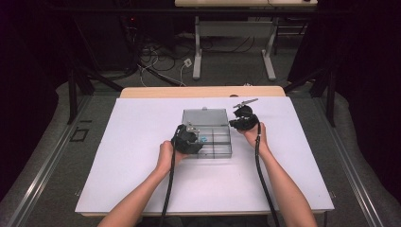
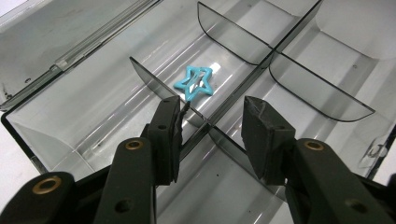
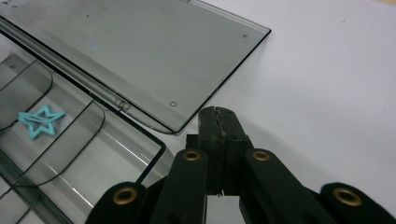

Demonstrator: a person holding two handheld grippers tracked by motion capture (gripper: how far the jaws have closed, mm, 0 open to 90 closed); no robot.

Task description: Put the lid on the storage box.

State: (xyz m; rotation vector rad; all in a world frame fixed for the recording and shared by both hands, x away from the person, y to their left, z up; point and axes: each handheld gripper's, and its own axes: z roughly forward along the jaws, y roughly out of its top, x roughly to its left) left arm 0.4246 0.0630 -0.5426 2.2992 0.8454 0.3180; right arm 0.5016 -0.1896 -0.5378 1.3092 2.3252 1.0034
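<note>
A: Status of the organizer box (image 1: 222, 150)?

B: Clear grey plastic, lid (image 1: 205, 116) folded flat on the table (image 1: 132, 156) behind the tray. Dividers split the tray into compartments. No brand, label or legible writing on the box, the lid or the table sheet.

A: Contents?

B: One blue star-shaped clip (image 2: 194, 82), lying flat in a compartment of the row next to the hinge.

A: Left gripper (image 2: 212, 123)?

B: Over the tray's left part. Its fingers (image 2: 169, 128) are spread, straddling the dividers; nothing is between them. The clip lies just beyond the tips, untouched.

A: Right gripper (image 3: 217, 122)?

B: Fingers pressed together, empty, just beside the lid's rounded outer corner, above bare table.

A: Edges and free room?

B: The box sits mid-table, well apart from every table edge. Open white surface lies to the left, right and near side; the lid takes up the strip behind the tray.
</note>
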